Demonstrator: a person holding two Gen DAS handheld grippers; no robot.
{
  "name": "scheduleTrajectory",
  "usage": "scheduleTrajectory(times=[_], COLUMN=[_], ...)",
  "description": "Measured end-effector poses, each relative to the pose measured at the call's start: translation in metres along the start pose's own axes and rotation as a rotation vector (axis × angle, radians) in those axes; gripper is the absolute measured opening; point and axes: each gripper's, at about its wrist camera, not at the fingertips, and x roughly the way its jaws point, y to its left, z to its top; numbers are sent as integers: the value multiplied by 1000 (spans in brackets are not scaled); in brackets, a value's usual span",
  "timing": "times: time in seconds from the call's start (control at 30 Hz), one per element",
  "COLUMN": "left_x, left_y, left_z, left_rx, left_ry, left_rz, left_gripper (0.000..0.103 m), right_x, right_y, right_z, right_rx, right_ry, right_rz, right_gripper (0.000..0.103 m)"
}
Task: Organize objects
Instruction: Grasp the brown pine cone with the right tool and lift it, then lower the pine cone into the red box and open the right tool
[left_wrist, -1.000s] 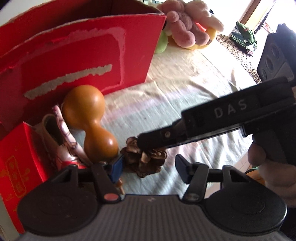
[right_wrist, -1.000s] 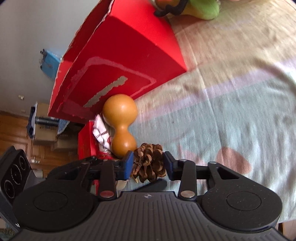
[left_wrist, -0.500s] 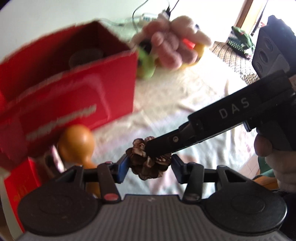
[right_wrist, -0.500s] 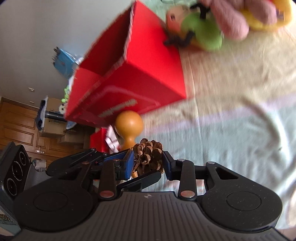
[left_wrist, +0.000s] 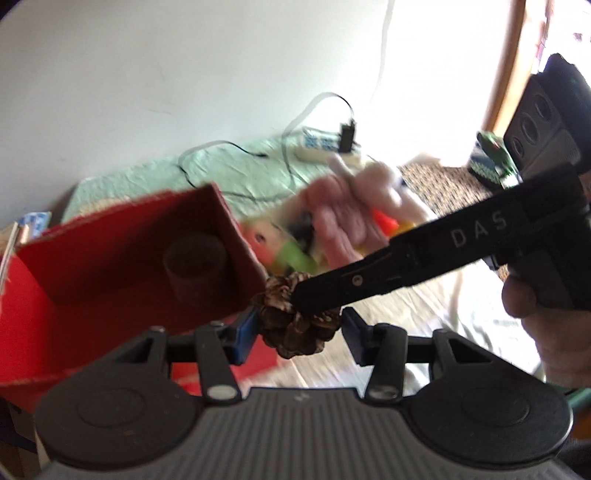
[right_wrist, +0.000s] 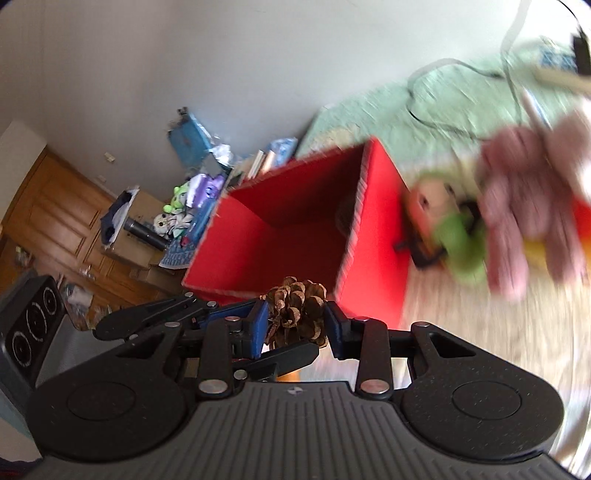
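The pine cone hangs in the air just before the open red cardboard box, pinched crosswise by both tools: the right hand-held gripper clamps its flanks, and the left hand-held gripper presses it too. It looks light, stiff and brittle; its scales could snap, so a gentle hold on the thick middle seems best. Plush toys lie on the bed beside the box.
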Motion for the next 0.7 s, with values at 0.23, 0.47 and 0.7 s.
scheduleTrajectory(times=[0.23,0.47,0.7], left_x=[8,52,86], left_y=[45,111,139], left_z=[22,17,3], left_rx=[-63,-221,-297], left_ry=[-33,52,131], left_rz=[38,-91,-201], left_gripper=[50,50,50], right_x=[46,108,138], right_y=[26,30,30], right_z=[41,60,61], right_rx=[-136,-208,-226], right_ry=[50,229,332], right_rz=[-78,-254,-374], right_gripper=[37,37,38])
